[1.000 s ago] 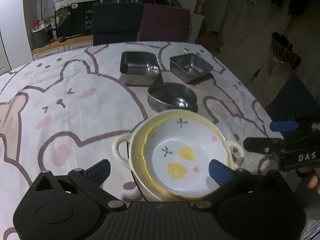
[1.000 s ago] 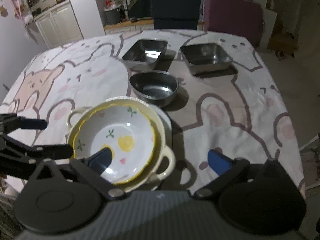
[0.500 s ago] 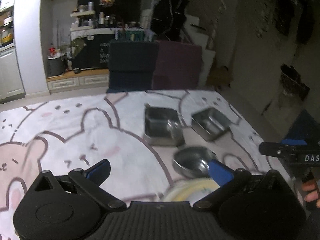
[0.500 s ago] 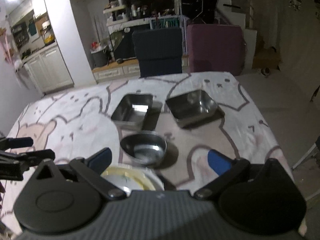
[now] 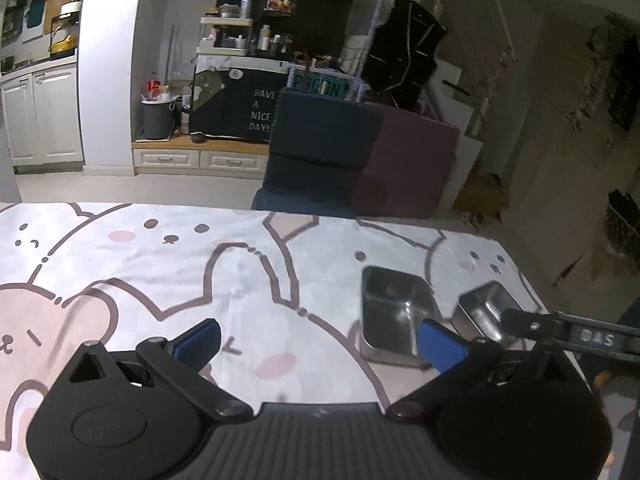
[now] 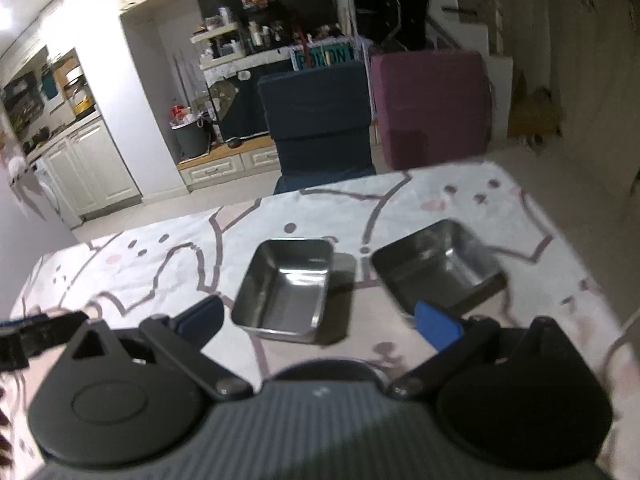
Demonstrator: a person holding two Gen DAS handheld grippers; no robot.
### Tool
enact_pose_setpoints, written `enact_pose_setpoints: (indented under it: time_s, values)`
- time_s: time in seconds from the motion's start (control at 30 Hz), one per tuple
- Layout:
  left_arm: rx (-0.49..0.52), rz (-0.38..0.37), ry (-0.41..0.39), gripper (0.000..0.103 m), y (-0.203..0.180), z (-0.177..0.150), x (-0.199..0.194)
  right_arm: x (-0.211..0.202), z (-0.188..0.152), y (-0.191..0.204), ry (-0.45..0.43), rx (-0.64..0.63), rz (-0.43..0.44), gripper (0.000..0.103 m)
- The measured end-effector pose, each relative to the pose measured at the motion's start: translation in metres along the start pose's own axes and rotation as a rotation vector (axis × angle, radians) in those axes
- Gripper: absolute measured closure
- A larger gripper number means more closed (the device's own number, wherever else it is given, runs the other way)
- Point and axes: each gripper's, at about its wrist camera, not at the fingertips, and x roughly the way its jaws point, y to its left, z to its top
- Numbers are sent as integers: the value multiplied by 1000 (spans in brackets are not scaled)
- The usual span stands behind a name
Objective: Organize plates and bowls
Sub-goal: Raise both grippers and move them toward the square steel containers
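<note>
My left gripper [image 5: 318, 344] is open and holds nothing, above the bunny-print tablecloth [image 5: 160, 272]. Ahead to its right sit two square steel containers, the nearer one [image 5: 394, 316] and a farther one [image 5: 486, 312]. My right gripper [image 6: 318, 324] is also open and holds nothing. Both square containers lie just beyond its fingers: one [image 6: 286, 288] between them and one [image 6: 440, 268] past the right fingertip. The dark rim of a round steel bowl [image 6: 332, 366] peeks over the gripper body. The ceramic bowls are out of view.
A navy chair [image 5: 320, 152] and a maroon chair [image 5: 408, 168] stand at the table's far edge. The right gripper's finger [image 5: 560, 328] reaches in from the right of the left wrist view. Cabinets and shelves line the back wall.
Both views have swung upward and back. The stacked yellow-rimmed ceramic bowls dropped below both frames, and the round steel bowl is nearly hidden. Both grippers stayed open.
</note>
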Motion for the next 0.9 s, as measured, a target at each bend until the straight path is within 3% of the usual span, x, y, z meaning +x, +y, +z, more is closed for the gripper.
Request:
enact_pose_setpoints:
  time_s: [0.13, 0.4, 0.63, 0.7, 0.9]
  values:
    - [-26, 21, -19, 0, 10, 6, 17, 40, 7, 12, 76, 145, 45, 8]
    - [-75, 50, -15, 0, 26, 9, 39, 108, -8, 27, 221, 381, 82, 45]
    - [-52, 98, -1, 0, 33, 4, 53, 131, -12, 31, 207, 469, 74, 63]
    - [-57, 102, 4, 0, 34, 4, 55, 133, -13, 33, 207, 472, 59, 72]
    - [-57, 94, 11, 0, 32, 2, 58, 131, -14, 39, 226, 494, 90, 74]
